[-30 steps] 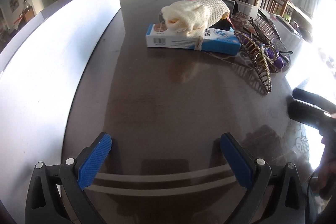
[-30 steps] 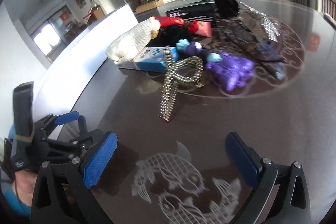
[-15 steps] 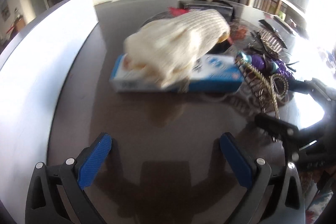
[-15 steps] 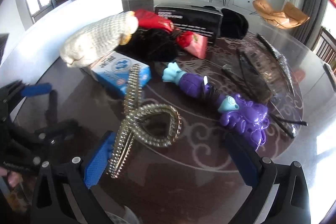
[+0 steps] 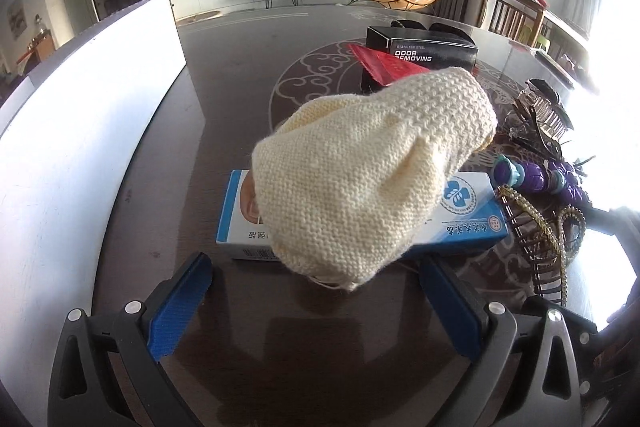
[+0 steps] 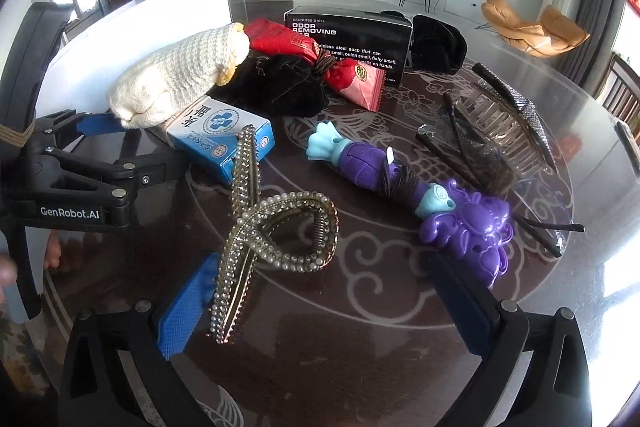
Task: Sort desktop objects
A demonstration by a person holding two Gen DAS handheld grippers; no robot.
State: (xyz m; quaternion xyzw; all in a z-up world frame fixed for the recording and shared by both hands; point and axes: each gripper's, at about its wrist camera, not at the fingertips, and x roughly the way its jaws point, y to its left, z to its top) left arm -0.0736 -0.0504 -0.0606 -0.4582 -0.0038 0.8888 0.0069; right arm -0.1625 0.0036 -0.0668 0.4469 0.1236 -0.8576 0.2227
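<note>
A cream knitted pouch (image 5: 372,179) lies on a blue and white box (image 5: 472,223) on the dark table; both show in the right wrist view, the pouch (image 6: 176,83) and the box (image 6: 224,139). My left gripper (image 5: 316,307) is open, just short of the pouch's near end; it also shows in the right wrist view (image 6: 100,143). My right gripper (image 6: 320,303) is open over a gold pearl hair clip (image 6: 264,227), its left pad beside the clip's long arm. A purple toy (image 6: 420,195) lies to the right.
A black box (image 6: 348,35), a red pouch (image 6: 320,63), a black cloth bag (image 6: 276,87) and dark hair combs (image 6: 496,123) lie further back. A white board (image 5: 80,147) stands along the table's left side.
Both grippers have moved forward toward the pile. The pouch and box now lie right in front of my left gripper, and the gold clip lies between my right gripper's fingers.
</note>
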